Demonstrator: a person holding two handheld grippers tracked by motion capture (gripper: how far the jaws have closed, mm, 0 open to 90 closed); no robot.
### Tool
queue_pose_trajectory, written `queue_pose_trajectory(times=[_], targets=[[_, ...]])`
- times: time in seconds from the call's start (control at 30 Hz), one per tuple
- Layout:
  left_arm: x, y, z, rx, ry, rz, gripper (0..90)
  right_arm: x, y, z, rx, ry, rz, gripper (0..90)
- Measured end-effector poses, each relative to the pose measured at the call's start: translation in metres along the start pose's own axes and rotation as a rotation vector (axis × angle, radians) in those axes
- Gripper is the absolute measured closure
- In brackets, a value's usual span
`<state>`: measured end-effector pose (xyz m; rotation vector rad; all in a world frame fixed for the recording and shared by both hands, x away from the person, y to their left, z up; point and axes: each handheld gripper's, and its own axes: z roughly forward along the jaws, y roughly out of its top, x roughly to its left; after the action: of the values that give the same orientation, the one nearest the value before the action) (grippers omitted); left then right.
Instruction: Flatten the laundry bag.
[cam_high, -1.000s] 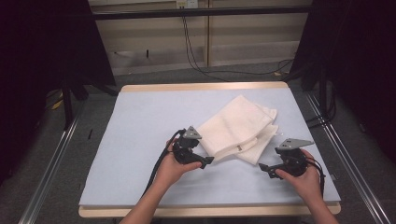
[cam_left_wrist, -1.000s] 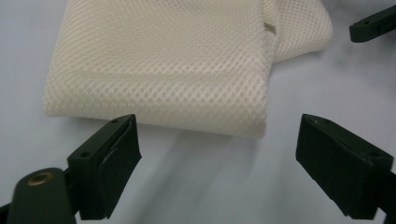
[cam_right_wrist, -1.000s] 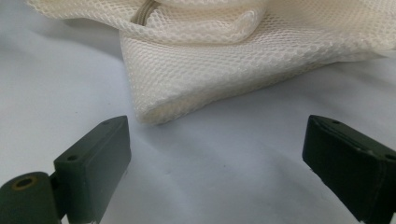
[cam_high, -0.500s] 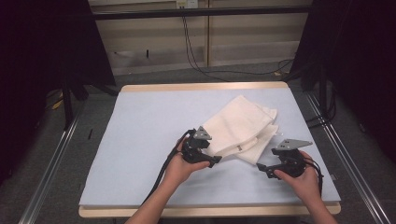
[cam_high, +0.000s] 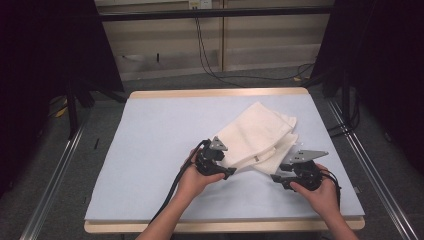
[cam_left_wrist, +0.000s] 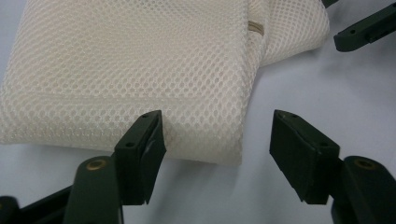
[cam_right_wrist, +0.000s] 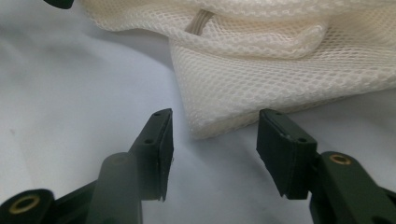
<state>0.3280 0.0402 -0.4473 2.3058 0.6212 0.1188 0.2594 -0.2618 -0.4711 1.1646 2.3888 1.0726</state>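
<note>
A folded cream mesh cloth (cam_high: 260, 136) lies on the pale blue mat (cam_high: 155, 135), right of centre. My left gripper (cam_high: 226, 171) is at the cloth's near left corner, open; in the left gripper view that corner of the mesh cloth (cam_left_wrist: 140, 70) sits just ahead of the left gripper (cam_left_wrist: 217, 149), between its spread jaws. My right gripper (cam_high: 276, 178) is at the cloth's near right corner, also open. In the right gripper view the corner of the mesh cloth (cam_right_wrist: 261, 79) reaches toward the gap of the right gripper (cam_right_wrist: 215, 151), with a beige tag (cam_right_wrist: 198, 21) behind.
The mat covers a wooden table (cam_high: 215, 93) whose edge shows at the far side. Bare mat stretches to the left of the cloth. Metal rails (cam_high: 55, 175) run along both sides of the table, and cables (cam_high: 210, 60) lie on the floor beyond.
My left gripper has slid right and slightly nearer along the cloth's near edge to its corner. The right gripper has barely moved.
</note>
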Motion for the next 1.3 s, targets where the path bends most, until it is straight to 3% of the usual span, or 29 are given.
queue_pose_trajectory(times=[0.23, 0.37, 0.4, 0.43, 0.5, 0.57, 0.63, 0.67, 0.73, 0.77, 0.83, 1.07, 1.3], targets=[[0.0, -0.002, 0.003, -0.004, 0.006, -0.008, 34.1, 0.0, 0.0, 0.002, 0.015, 0.021, 0.006, 62.5], [0.001, -0.003, 0.003, 0.01, 0.029, 0.019, 52.5, 0.001, 0.001, 0.005, 0.036, 0.043, 0.009, 71.2], [0.003, -0.002, 0.003, 0.003, -0.011, -0.019, 58.8, 0.001, 0.001, 0.006, 0.033, 0.045, 0.004, 73.5], [0.003, -0.002, 0.003, 0.007, -0.012, -0.027, 64.1, 0.001, 0.001, 0.006, 0.036, 0.043, 0.006, 75.5], [0.004, -0.001, 0.002, 0.037, -0.038, -0.01, 73.4, 0.0, 0.001, 0.005, 0.035, 0.06, 0.018, 80.3], [0.005, 0.0, 0.002, 0.056, -0.038, -0.009, 79.0, 0.0, 0.001, 0.004, 0.038, 0.06, 0.015, 83.6], [0.002, 0.001, 0.002, 0.024, -0.037, -0.072, 82.6, 0.001, 0.002, 0.004, 0.033, 0.055, 0.006, 84.9], [0.004, 0.002, 0.0, 0.03, -0.046, -0.073, 85.2, 0.001, 0.002, 0.004, 0.035, 0.052, 0.005, 85.4], [0.008, 0.003, -0.005, 0.043, -0.046, -0.057, 86.6, 0.0, 0.002, 0.004, 0.034, 0.053, 0.005, 86.0], [0.009, 0.003, -0.006, 0.02, -0.046, -0.088, 86.8, 0.0, 0.002, 0.004, 0.035, 0.055, 0.004, 86.1], [0.013, 0.004, -0.011, 0.003, -0.051, -0.115, 87.2, 0.0, 0.001, 0.004, 0.036, 0.057, 0.006, 86.2], [0.023, 0.006, -0.022, -0.023, -0.021, -0.141, 87.7, -0.002, 0.001, 0.002, 0.04, 0.046, 0.004, 86.6], [0.04, 0.005, -0.031, -0.059, -0.031, -0.21, 88.0, -0.002, 0.001, 0.002, 0.042, 0.039, -0.004, 86.7]])
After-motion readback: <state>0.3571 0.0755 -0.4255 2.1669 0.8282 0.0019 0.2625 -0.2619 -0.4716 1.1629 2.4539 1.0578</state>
